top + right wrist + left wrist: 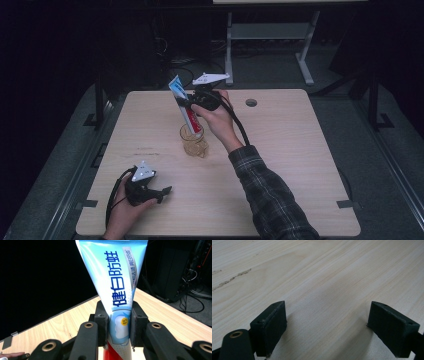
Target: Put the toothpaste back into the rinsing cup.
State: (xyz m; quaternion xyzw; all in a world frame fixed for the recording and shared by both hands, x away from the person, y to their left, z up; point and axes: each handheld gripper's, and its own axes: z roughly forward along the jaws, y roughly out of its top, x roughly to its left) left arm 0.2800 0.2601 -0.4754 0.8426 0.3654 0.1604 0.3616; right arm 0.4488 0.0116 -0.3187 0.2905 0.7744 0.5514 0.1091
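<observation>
Right arm in a dark plaid sleeve (272, 192) reaches forward from the bottom of the high view, wrist bent, right hand (220, 120) wrapped round the right gripper (191, 104) above the middle of the light wooden surface (290, 150). Its jaws are clamped on a blue-and-white toothpaste tube with a red lower end (184, 104), gripping it across the body. The tube is tilted, crimped flat end up and leaning left and away, red end down inside a small clear amber glass cup (192, 141) that stands on the surface just below the hand. Whether the tube touches the cup's bottom can't be told.

Left hand (122, 212) rests at the near left corner of the surface, holding the left gripper (165, 191) low, jaws pointing right, well apart from the cup.

The right gripper view gives the close-up: tube (117, 285) pinched between the two black pads, blue Chinese lettering running up it, a yellow dot and red band at the jaw line. Behind it the surface edge, dark floor and cables.

The left gripper view shows the left gripper's (327, 322) jaws spread wide with nothing between them, sitting just over bare wood grain, with a pale scuff mark (232, 280) at upper left.

A round cable hole (251, 102) sits in the surface past the right hand.
</observation>
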